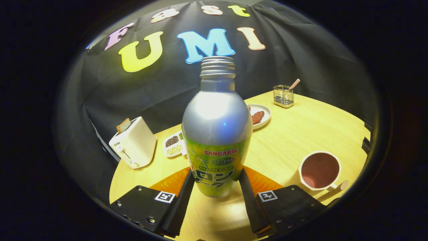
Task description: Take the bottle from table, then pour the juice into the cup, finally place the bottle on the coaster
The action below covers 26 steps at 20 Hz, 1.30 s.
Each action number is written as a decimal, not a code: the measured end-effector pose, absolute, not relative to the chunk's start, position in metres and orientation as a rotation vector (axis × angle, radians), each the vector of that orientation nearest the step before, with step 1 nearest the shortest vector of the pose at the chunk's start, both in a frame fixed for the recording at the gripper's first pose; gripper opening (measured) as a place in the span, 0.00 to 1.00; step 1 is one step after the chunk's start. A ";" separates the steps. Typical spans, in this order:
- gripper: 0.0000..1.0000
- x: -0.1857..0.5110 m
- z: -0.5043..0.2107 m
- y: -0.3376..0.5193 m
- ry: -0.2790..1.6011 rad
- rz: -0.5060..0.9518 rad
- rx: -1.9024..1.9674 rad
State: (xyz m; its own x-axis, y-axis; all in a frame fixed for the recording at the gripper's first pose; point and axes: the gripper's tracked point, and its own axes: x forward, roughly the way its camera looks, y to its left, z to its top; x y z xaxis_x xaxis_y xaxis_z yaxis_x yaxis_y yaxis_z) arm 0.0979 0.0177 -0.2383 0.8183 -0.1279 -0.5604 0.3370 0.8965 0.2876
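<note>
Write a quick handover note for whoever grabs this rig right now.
Tongs: shut on the bottle, which stands upright between the fingers.
Cup: on the table to the right of the bottle, nothing poured in that I can make out.
Orange coaster: right behind the bottle's base; whether the bottle is lifted is unclear.
Done: bottle gripped.
Left: pour into the cup, then set the bottle on the coaster.

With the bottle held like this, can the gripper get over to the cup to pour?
Probably yes. The gripper is shut on the bottle, upright and uncapped. The cup sits beside the fingers, with bare table between them.
</note>
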 end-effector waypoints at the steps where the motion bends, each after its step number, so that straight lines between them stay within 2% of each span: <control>1: 0.75 0.104 -0.241 0.015 0.557 -0.259 0.380; 9: 0.76 0.140 -0.261 -0.002 0.553 -0.289 0.251; 15: 0.77 0.158 -0.283 0.008 0.591 -0.221 0.130; 26: 0.80 0.159 -0.302 0.013 0.626 -0.196 0.063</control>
State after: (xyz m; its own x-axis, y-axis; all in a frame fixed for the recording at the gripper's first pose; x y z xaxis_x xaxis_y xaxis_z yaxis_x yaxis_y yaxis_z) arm 0.1589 0.0127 -0.3022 0.7926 -0.1630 -0.5876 0.2011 0.9796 -0.0005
